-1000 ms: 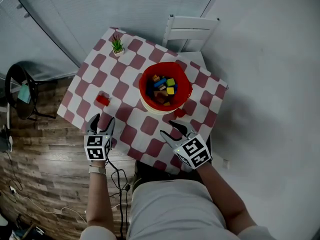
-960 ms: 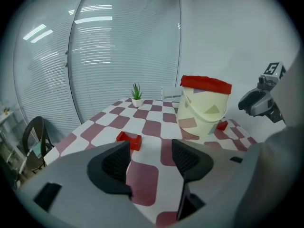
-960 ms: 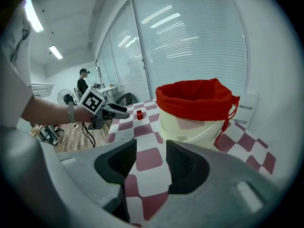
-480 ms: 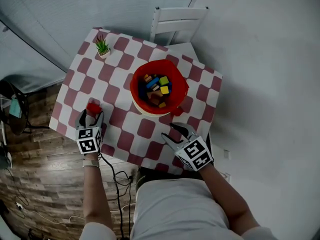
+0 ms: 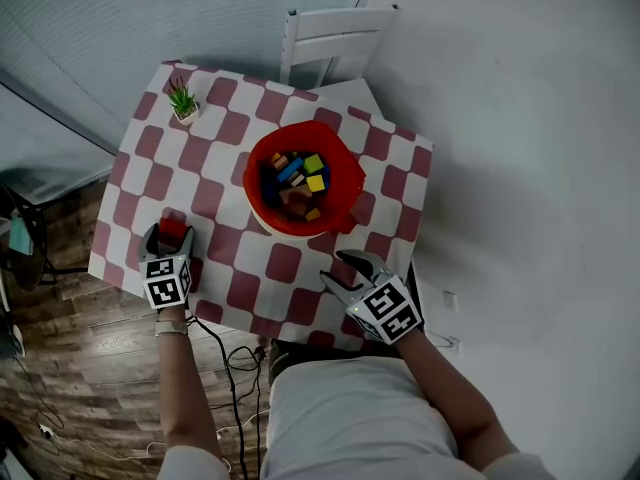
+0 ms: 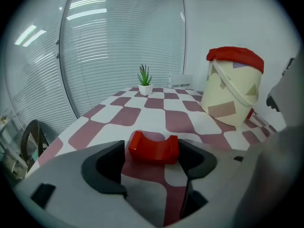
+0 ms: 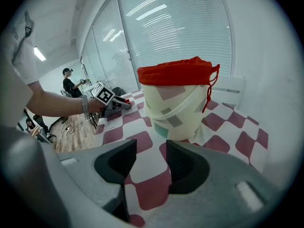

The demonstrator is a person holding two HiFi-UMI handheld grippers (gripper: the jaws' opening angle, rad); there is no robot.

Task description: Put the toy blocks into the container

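A red arch-shaped block lies on the checkered table near its left front corner. My left gripper is open, with its jaws on either side of the block, which rests on the tabletop. The cream bucket with a red cloth rim stands mid-table and holds several coloured blocks. It shows at the right of the left gripper view and straight ahead in the right gripper view. My right gripper hovers open and empty near the front edge, just short of the bucket.
A small potted plant stands at the table's far left corner. A white chair is behind the table. Wood floor and cables lie to the left. In the right gripper view, my left gripper shows and a person stands far behind.
My left gripper has moved forward to the red block and now has its jaws around it. The right gripper has stayed near the front edge.
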